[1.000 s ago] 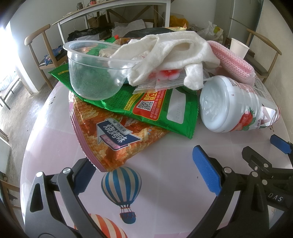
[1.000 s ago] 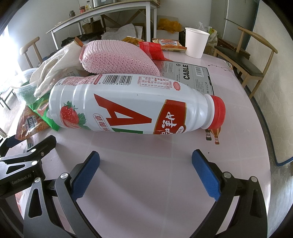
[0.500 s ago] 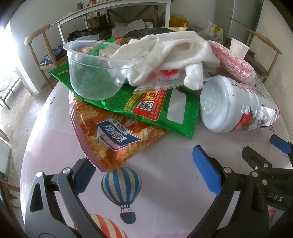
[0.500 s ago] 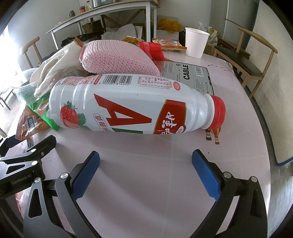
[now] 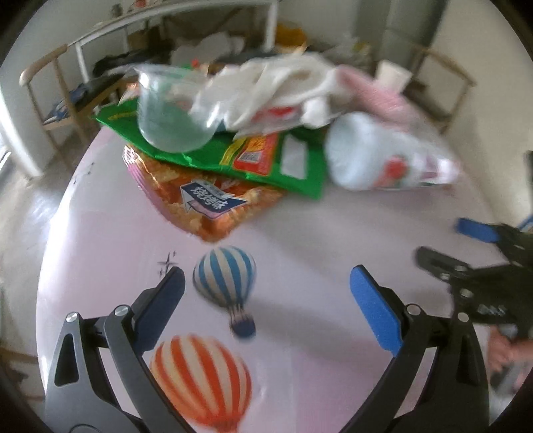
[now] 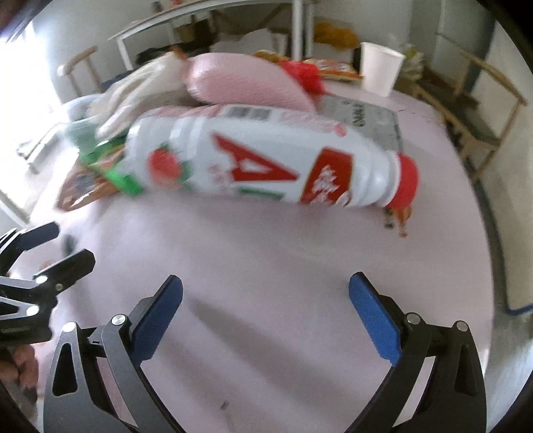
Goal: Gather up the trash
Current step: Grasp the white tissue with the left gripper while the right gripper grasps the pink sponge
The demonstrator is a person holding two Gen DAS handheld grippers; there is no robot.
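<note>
A pile of trash lies on the pink round table (image 5: 299, 259). In the left wrist view I see an orange snack bag (image 5: 203, 203), a green snack bag (image 5: 266, 160), a clear plastic bowl (image 5: 170, 110) and white crumpled cloth (image 5: 276, 86). A white strawberry drink bottle (image 6: 266, 156) with a red cap (image 6: 406, 181) lies on its side. My left gripper (image 5: 266, 299) is open above the balloon print, short of the orange bag. My right gripper (image 6: 266, 313) is open, short of the bottle, nothing between its fingers.
A pink mesh sponge (image 6: 246, 83), a grey cardboard box (image 6: 363, 113) and a white paper cup (image 6: 379, 66) stand behind the bottle. Wooden chairs (image 6: 476, 110) flank the table, with another table (image 5: 173, 23) behind. A hand (image 5: 509, 346) shows at the right edge.
Both grippers have pulled back and risen from the pile, so the trash looks smaller and farther. Both views are now motion-blurred. Both jaws stay open.
</note>
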